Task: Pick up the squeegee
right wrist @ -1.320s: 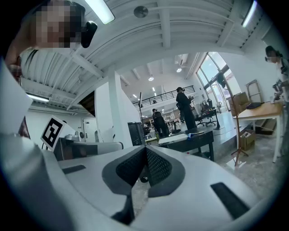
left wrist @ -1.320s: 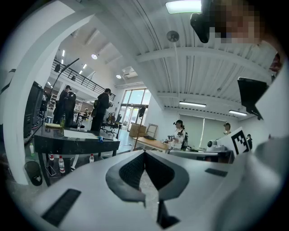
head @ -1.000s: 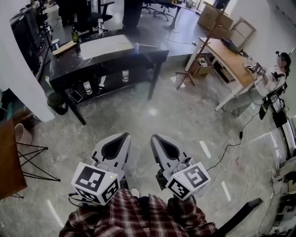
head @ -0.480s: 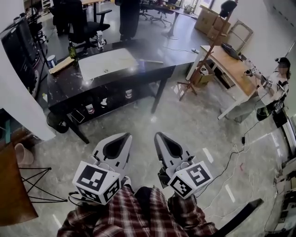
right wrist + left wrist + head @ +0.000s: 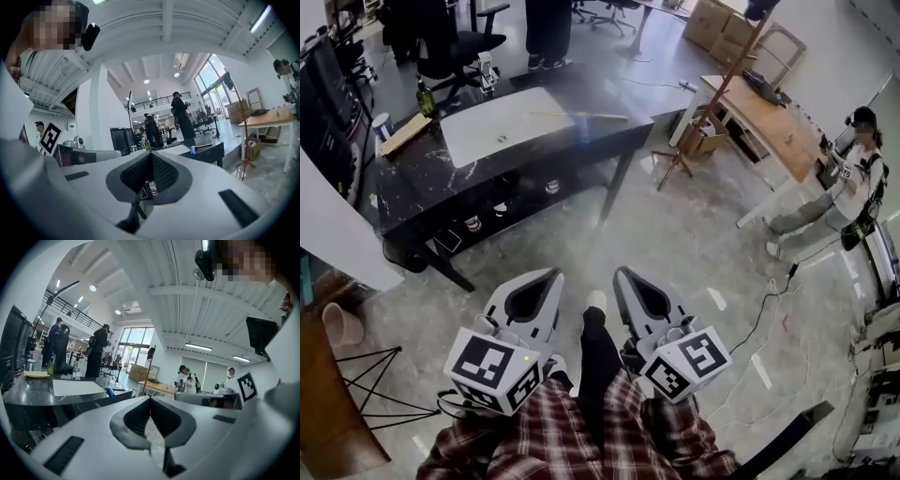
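Both my left gripper and right gripper have jaws clenched shut, empty. The squeegee lies well ahead on the black counter, its long bar running left-right, blue handle pointing towards me.

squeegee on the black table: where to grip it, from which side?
Take the squeegee by its blue handle, probably: it's the bulkiest part, while the thin bar lies flat on the black table. Come from the table's near edge, which it lies close to.
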Available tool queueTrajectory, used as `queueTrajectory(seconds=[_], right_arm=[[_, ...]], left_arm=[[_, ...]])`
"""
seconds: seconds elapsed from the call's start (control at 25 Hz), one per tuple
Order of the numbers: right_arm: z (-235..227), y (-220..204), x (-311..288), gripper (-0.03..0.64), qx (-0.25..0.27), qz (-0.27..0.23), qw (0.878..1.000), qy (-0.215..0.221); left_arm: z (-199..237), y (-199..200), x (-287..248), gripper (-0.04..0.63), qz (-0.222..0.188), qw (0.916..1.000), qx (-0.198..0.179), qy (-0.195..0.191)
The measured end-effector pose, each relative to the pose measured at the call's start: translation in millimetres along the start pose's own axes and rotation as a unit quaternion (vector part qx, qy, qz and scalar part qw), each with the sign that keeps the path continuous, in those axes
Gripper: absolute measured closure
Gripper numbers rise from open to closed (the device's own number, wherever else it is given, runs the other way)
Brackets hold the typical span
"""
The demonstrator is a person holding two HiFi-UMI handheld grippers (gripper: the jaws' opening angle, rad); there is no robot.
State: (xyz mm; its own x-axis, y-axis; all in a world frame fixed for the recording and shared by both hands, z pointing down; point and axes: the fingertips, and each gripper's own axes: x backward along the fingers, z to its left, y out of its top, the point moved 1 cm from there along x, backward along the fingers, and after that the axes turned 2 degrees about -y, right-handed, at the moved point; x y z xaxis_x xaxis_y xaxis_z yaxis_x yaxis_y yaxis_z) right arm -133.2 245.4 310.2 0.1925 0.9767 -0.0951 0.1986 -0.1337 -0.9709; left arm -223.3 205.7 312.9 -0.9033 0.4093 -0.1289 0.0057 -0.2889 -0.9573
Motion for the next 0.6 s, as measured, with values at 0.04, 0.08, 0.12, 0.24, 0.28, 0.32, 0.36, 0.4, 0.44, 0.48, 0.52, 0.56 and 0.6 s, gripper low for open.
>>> queueTrajectory(seconds=[0.04,0.08,0.12,0.24,0.28,0.32,0.36,0.4,0.44,0.48,0.52,0.56,0.6], right_arm=[[-4.3,-0.4,-4.9,0.606,-0.001,0.001,1.000,0.000],[-9.1,-0.6,-11.2,0.606,-0.001,0.001,1.000,0.000],[-14.1,-0.4,-18.6,0.606,-0.001,0.002,1.000,0.001],[-31.1,3.1,-42.1,0.606,-0.002,0.006,1.000,0.008],[-38.1,5.6,-49.6,0.606,-0.003,0.007,1.000,0.010],[-45.6,8.4,-57.4,0.606,-0.003,0.008,1.000,0.012],[-53.8,11.1,-65.7,0.606,-0.003,0.009,1.000,0.013],[-62.5,13.6,-74.6,0.606,-0.002,0.010,1.000,0.016],[-71.8,16.4,-83.7,0.606,-0.001,0.012,1.000,0.019],[-81.9,19.8,-92.5,0.606,0.000,0.014,1.000,0.022],[-93.0,24.6,-100.9,0.606,0.001,0.015,1.000,0.025],[-105.0,30.9,-109.0,0.606,0.003,0.014,1.000,0.027],[-117.6,38.2,-117.1,0.606,0.004,0.013,0.999,0.030]], left_arm=[[4.5,-0.2,-4.7,0.584,0.001,1.0000,0.001,0.002],[10.0,-0.1,-10.0,0.584,0.001,1.0000,0.001,0.004],[16.2,0.5,-15.9,0.584,0.001,1.0000,0.002,0.006],[32.7,4.9,-37.5,0.584,0.003,0.9999,0.004,0.012],[36.8,7.5,-46.6,0.584,0.005,0.9999,0.003,0.013],[41.2,10.5,-56.5,0.584,0.005,0.9999,0.002,0.013],[46.5,13.9,-67.1,0.584,0.006,0.9999,0.000,0.015],[52.7,17.4,-78.5,0.584,0.006,0.9998,0.000,0.017],[59.1,20.9,-90.4,0.584,0.006,0.9998,0.000,0.021],[65.0,24.6,-102.8,0.584,0.005,0.9997,0.000,0.025],[70.0,28.9,-115.9,0.584,0.005,0.9996,0.001,0.028],[74.4,34.0,-129.6,0.584,0.003,0.9995,0.001,0.031],[78.5,39.7,-143.9,0.584,0.000,0.9994,0.000,0.034]])
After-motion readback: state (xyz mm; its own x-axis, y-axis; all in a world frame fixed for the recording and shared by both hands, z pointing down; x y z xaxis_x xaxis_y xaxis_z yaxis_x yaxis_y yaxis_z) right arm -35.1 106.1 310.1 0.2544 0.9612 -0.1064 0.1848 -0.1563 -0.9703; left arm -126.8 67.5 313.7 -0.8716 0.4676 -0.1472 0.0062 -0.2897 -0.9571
